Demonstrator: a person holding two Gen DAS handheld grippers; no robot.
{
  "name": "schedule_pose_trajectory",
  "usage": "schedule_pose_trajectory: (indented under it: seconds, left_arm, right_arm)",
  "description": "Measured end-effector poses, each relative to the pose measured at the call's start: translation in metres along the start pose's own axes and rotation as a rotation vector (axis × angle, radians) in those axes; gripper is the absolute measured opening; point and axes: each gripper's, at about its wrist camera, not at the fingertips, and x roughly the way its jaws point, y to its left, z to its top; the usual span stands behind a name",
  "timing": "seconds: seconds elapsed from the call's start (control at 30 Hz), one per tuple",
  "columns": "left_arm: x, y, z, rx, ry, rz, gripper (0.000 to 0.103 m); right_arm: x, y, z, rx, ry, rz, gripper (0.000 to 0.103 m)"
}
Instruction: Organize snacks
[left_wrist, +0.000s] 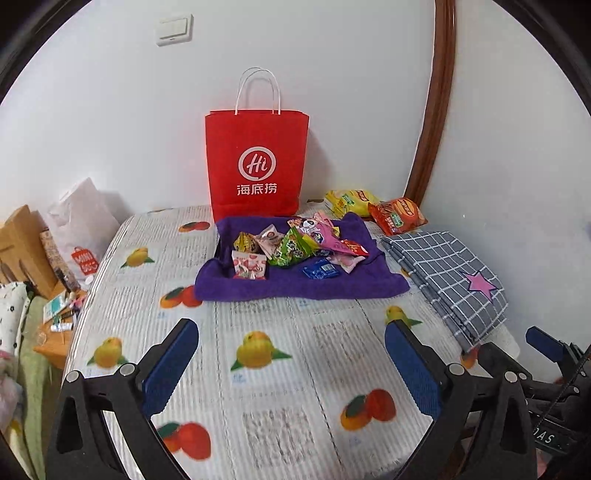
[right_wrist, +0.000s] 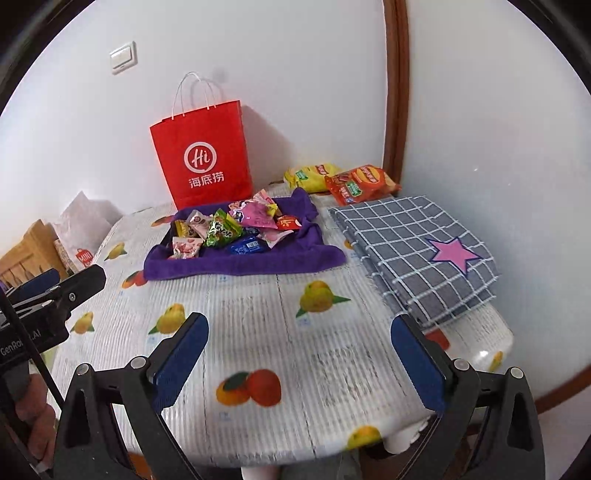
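Several small snack packets (left_wrist: 295, 247) (right_wrist: 236, 229) lie heaped on a purple towel (left_wrist: 295, 284) (right_wrist: 240, 264) at the back middle of the table. A red paper bag (left_wrist: 256, 162) (right_wrist: 203, 158) with white handles stands upright behind the towel, against the wall. A yellow chip bag (left_wrist: 349, 201) (right_wrist: 310, 175) and an orange chip bag (left_wrist: 399, 216) (right_wrist: 360, 184) lie to the towel's right. My left gripper (left_wrist: 291, 354) is open over the near table, nothing between its fingers. My right gripper (right_wrist: 299, 349) is open too, also empty, well short of the towel.
A folded grey checked cloth (left_wrist: 448, 277) (right_wrist: 417, 251) with a pink star lies at the right edge of the fruit-print tablecloth (left_wrist: 266, 369) (right_wrist: 258, 314). White walls close in behind and right. Left of the table are a white plastic bag (left_wrist: 81, 221) and cardboard boxes (left_wrist: 22, 243).
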Motion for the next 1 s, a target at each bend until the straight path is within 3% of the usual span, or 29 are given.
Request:
schedule_pose_trajectory:
  seconds: [0.37, 1.0]
  left_arm:
    - [-0.033, -0.003, -0.021, -0.025, -0.021, -0.013, 0.102]
    - [-0.041, 0.0, -0.023, -0.028, -0.02, -0.002, 0.102]
  right_arm:
    - [-0.031, 0.012, -0.012, -0.028, -0.038, -0.011, 0.098]
    - [-0.038, 0.009, -0.017, -0.011, -0.052, -0.014, 0.098]
